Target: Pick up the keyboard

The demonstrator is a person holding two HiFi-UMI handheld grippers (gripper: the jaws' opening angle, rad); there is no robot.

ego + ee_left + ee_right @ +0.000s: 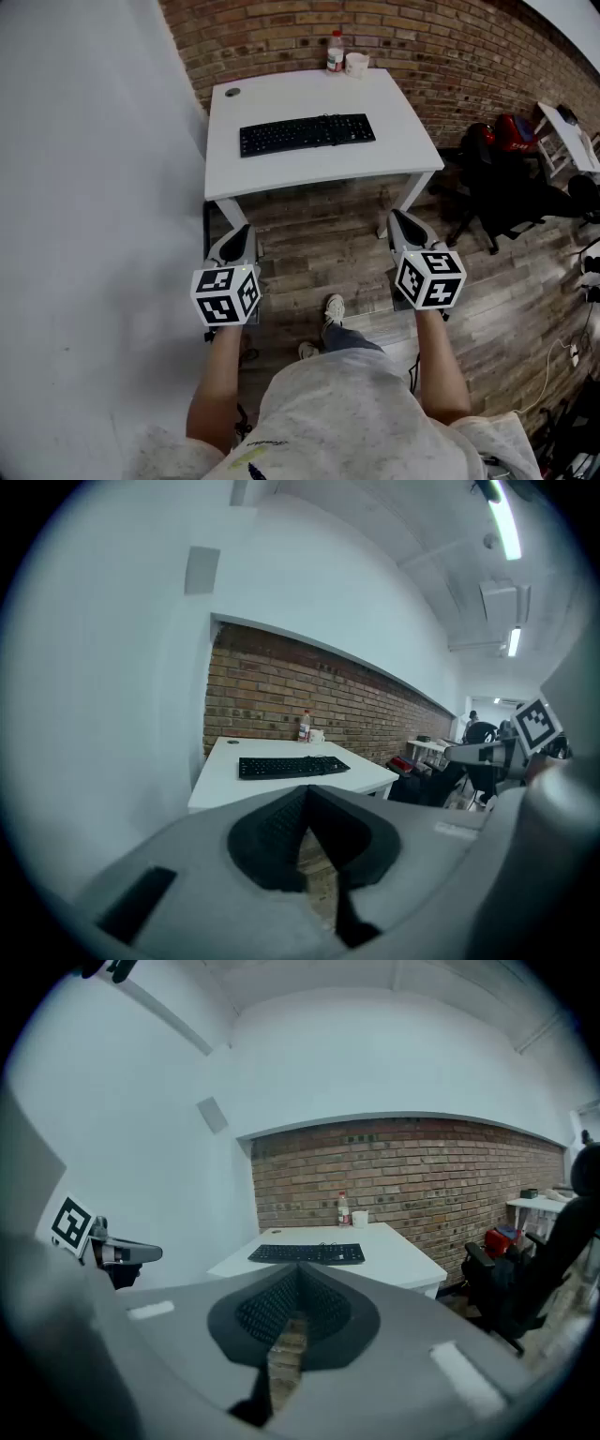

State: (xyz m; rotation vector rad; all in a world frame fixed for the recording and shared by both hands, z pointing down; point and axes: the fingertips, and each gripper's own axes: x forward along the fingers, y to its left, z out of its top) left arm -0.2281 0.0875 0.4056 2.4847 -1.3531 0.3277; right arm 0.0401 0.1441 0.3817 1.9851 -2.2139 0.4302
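A black keyboard [307,133] lies across the middle of the white table [281,173], long side left to right. It also shows in the left gripper view, keyboard [291,766], and in the right gripper view, keyboard [307,1253]. My left gripper [244,230] and right gripper [397,217] hang over the wooden floor, short of the table's front edge and well apart from the keyboard. Both are shut with nothing between the jaws. Each points toward the table, slightly downward.
A bottle [335,52] and a white cup [356,64] stand at the table's far edge against the brick wall. A white wall runs along the left. A black office chair [511,202] and a red bag [514,134] stand right of the table.
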